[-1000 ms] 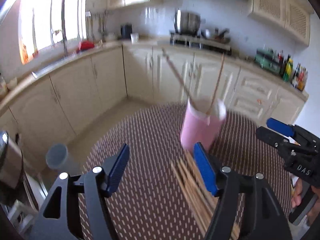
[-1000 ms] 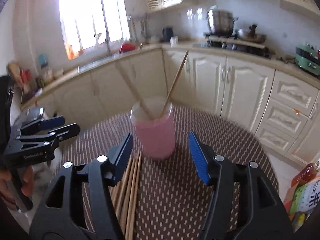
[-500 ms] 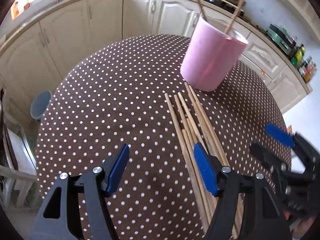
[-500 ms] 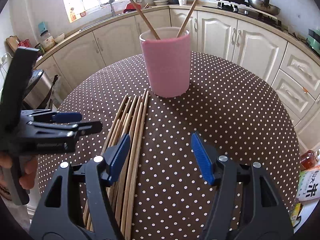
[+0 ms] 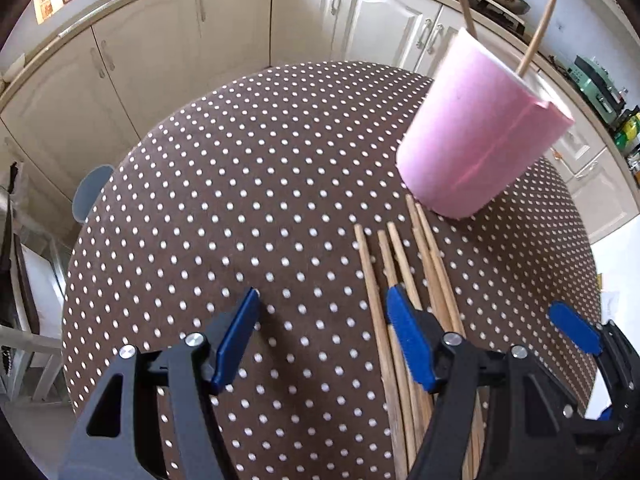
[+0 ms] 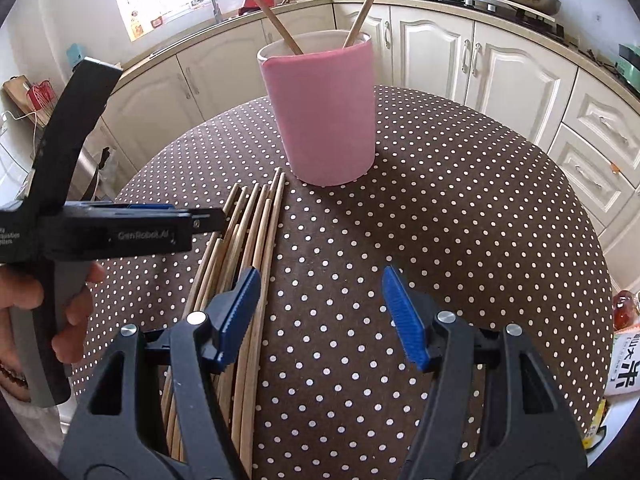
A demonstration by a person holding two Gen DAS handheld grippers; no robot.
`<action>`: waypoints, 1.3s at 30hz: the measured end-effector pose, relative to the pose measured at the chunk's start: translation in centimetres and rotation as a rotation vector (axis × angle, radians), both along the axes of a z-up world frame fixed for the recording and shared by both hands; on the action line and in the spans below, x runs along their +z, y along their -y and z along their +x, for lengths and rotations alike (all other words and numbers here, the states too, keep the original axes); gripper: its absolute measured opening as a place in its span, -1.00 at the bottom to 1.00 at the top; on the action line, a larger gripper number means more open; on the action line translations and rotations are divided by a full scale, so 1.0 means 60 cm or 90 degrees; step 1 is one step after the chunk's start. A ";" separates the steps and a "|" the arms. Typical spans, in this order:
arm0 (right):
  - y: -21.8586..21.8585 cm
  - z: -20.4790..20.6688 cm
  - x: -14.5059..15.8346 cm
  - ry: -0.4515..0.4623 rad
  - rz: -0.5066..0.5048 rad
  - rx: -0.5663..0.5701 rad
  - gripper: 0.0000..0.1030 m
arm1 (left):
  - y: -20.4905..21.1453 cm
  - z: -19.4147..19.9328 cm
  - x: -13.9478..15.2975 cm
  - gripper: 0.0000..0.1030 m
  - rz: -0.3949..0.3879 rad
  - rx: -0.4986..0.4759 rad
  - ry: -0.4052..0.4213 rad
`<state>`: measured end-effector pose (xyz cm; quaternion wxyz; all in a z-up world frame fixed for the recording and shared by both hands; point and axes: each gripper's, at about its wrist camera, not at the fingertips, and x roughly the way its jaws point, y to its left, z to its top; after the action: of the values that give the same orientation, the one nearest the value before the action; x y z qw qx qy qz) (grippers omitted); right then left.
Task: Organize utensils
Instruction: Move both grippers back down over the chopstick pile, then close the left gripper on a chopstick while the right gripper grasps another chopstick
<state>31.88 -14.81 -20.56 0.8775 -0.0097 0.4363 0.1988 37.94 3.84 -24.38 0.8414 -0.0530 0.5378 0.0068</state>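
1. Since the chopsticks (image 6: 256, 248) are thin, light, stiff and smooth, a pinch near mid-length should hold best; they lie bundled on the dotted table (image 6: 460, 220), just near-left of the pink cup (image 6: 324, 112).
2. Both the left gripper (image 5: 320, 340) and right gripper (image 6: 320, 308) gape wide, holding nothing.
3. Compared with a second ago, both have dropped toward the bundle.

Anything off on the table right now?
Nothing damaged or spilled. The pink cup stands upright with two chopsticks in it; the other chopsticks still lie loose on the dotted tablecloth beside it. Both the left tool and right tool are open, holding nothing.
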 end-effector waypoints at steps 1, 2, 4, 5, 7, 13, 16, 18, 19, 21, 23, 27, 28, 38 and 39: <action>-0.002 0.003 0.000 -0.001 -0.001 0.002 0.23 | 0.005 0.013 0.001 0.28 0.019 -0.008 0.001; -0.005 0.003 -0.001 0.000 -0.003 0.003 0.23 | 0.010 0.020 0.002 0.28 0.039 -0.018 0.002; -0.007 0.009 0.001 -0.002 -0.004 0.006 0.23 | 0.032 0.027 -0.002 0.30 0.086 -0.040 0.000; -0.009 0.012 0.002 -0.002 -0.005 0.007 0.23 | 0.032 0.030 -0.002 0.30 0.083 -0.039 -0.004; -0.013 0.019 0.004 -0.004 -0.008 0.008 0.23 | 0.026 0.036 -0.002 0.29 0.064 -0.040 -0.007; -0.042 0.048 -0.004 -0.037 -0.039 0.038 0.22 | 0.011 0.037 -0.005 -0.08 0.062 -0.065 0.014; -0.056 0.060 -0.012 -0.051 -0.052 0.048 0.22 | 0.006 0.033 -0.002 -0.32 0.057 -0.069 0.020; -0.065 0.065 -0.016 -0.050 -0.067 0.047 0.22 | 0.001 0.026 -0.002 -0.45 0.052 -0.076 0.022; -0.069 0.067 -0.017 -0.049 -0.075 0.044 0.22 | 0.001 0.027 -0.003 -0.49 0.050 -0.081 0.023; -0.078 0.069 -0.024 -0.057 -0.083 0.048 0.22 | 0.001 0.009 -0.004 -0.65 0.048 -0.091 0.025; -0.086 0.068 -0.027 -0.049 -0.102 0.042 0.22 | -0.002 -0.012 0.003 -0.76 0.040 -0.100 0.026; -0.097 0.070 -0.030 -0.056 -0.103 0.054 0.03 | 0.012 -0.014 -0.003 -0.76 0.039 -0.107 0.026; -0.102 0.072 -0.030 -0.061 -0.098 0.059 -0.02 | 0.017 -0.014 -0.006 -0.76 0.032 -0.110 0.025; -0.147 0.101 -0.030 -0.109 -0.120 0.080 -0.30 | 0.064 -0.036 -0.007 -0.77 0.026 -0.155 0.003; -0.147 0.104 -0.028 -0.115 -0.121 0.083 -0.33 | 0.068 -0.037 -0.007 -0.77 0.030 -0.154 0.002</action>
<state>38.11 -6.02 -22.25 0.8150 -0.1032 0.5289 0.2132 35.71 -0.26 -24.83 0.8381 0.0323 0.5384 -0.0824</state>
